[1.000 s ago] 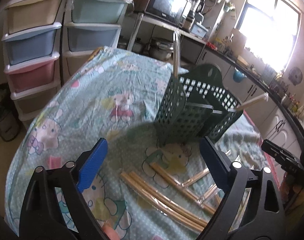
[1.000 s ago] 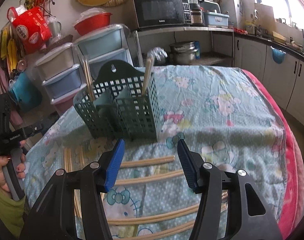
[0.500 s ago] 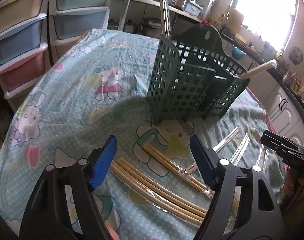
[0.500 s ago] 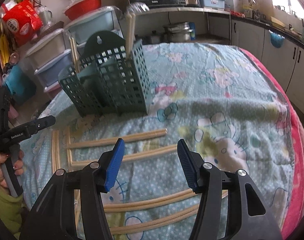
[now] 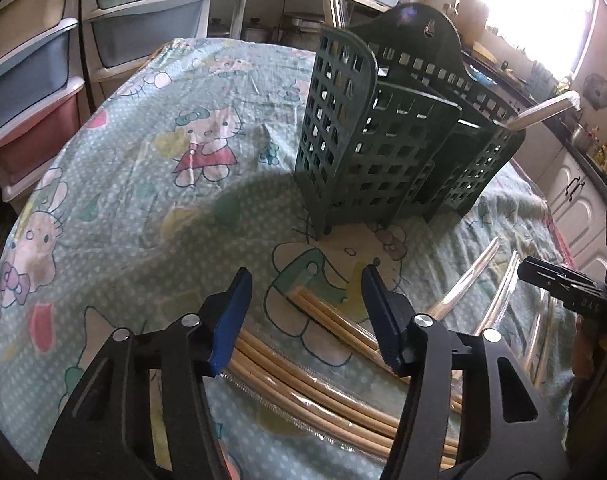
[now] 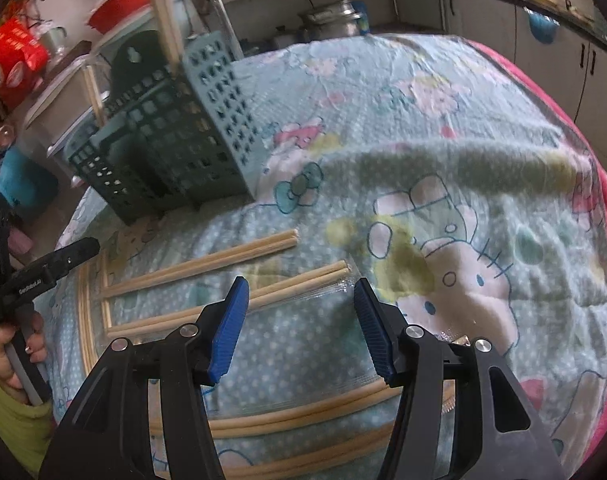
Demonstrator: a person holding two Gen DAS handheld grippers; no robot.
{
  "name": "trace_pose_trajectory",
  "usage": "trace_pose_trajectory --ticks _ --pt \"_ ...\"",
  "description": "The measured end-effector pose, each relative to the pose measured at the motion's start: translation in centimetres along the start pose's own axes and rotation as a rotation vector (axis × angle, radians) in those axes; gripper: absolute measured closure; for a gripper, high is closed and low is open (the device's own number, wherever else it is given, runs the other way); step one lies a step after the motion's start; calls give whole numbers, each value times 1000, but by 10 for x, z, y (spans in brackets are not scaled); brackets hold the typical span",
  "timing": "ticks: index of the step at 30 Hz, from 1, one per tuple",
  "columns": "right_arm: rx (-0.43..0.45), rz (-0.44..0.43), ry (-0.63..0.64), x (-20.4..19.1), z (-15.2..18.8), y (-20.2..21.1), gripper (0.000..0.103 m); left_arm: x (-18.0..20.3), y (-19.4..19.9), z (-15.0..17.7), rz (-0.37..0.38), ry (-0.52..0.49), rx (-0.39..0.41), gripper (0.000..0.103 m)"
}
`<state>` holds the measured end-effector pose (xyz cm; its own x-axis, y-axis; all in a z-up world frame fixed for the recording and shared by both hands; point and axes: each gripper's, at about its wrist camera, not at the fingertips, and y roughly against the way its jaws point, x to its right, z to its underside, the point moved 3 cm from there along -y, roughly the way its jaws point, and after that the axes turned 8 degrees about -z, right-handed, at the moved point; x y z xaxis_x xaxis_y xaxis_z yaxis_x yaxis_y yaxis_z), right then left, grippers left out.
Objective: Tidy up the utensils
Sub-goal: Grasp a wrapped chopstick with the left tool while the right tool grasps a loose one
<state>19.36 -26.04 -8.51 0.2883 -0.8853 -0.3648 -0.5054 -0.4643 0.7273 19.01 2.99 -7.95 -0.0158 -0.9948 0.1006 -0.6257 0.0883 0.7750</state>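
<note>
Chopsticks (image 5: 323,312) now closer beneath lowered left gripper (image 5: 305,280)

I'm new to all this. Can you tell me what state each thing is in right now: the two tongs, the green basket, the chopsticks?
Left tongs: open, empty, above wrapped chopsticks.
Right tongs: open, empty, above the table.
Green basket: upright on the tablecloth, some chopsticks standing in it.
Chopstick pairs on table: lying flat, in clear wrappers, not yet sorted.
Plastic drawers: shut.
</note>
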Motion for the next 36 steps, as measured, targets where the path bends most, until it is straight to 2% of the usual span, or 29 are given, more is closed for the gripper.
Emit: trace_pose_trajectory --ticks 10,15,17,19,23,25,27,30,33,36 --pt "2 -24 -49 13 -10 -15 50 3 -14 -2 7 -12 -28 66" --pt "3 10 -61 13 -21 -24 52 3 -17 -2 4 -11 -31 72" --pt "5 49 -56 12 -24 -27 58 2 -18 -3 3 -9 -33 72" --pt "13 82 -52 12 -27 -29 69 2 -18 -4 1 -8 -34 72" --pt "36 98 -77 21 -28 -30 82 2 -21 -6 -10 -7 -39 76" --pt "47 85 -98 25 -29 -29 87 1 -23 -8 -16 -9 -43 82" --pt "59 44 -146 32 -28 -24 90 0 -25 -9 -21 -5 -47 91" --pt "80 -20 -213 39 -28 -18 92 -2 -27 -9 -18 0 -51 98" --pt "115 -77 -253 43 -29 -8 94 -1 -26 -10 -15 -8 -50 101" --pt "159 -96 -244 38 -33 7 94 -3 -21 -14 0 6 -35 103"
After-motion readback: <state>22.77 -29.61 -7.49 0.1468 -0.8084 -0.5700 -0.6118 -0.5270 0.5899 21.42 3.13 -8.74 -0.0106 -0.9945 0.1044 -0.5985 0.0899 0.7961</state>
